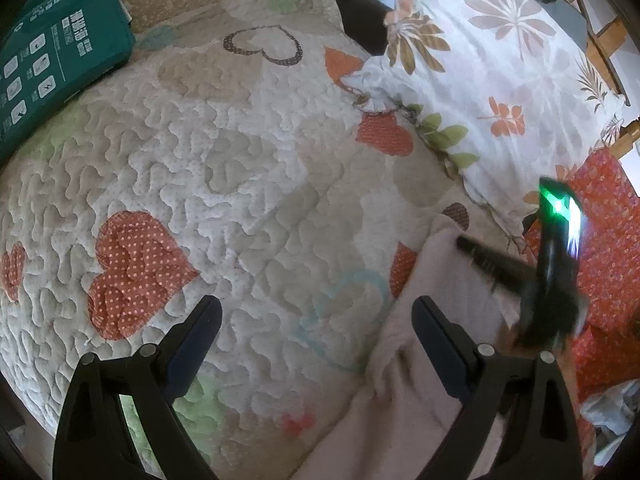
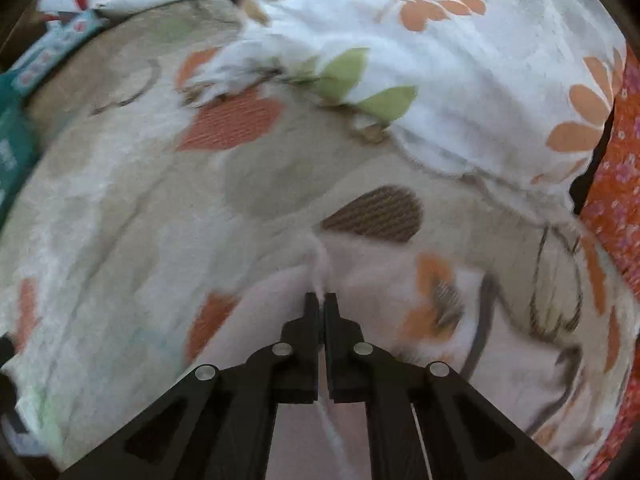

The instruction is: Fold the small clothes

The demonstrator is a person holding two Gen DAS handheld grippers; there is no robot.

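Note:
A small pale pink garment (image 1: 432, 320) lies on the quilted heart-pattern bedspread (image 1: 240, 168) at the lower right of the left wrist view. My left gripper (image 1: 316, 312) is open and empty, its right finger over the garment's left edge. My right gripper (image 2: 321, 300) is shut on a pinched edge of the pale pink garment (image 2: 360, 272), which has an orange and grey print. The right gripper also shows, blurred, in the left wrist view (image 1: 464, 245) over the garment's far part, with a green light on its body.
A floral pillow (image 1: 500, 72) lies at the far right of the bed. A green package (image 1: 52, 60) sits at the far left. An orange-red patterned fabric (image 1: 604, 248) lies along the right edge. A wooden bed frame (image 1: 612, 40) is behind the pillow.

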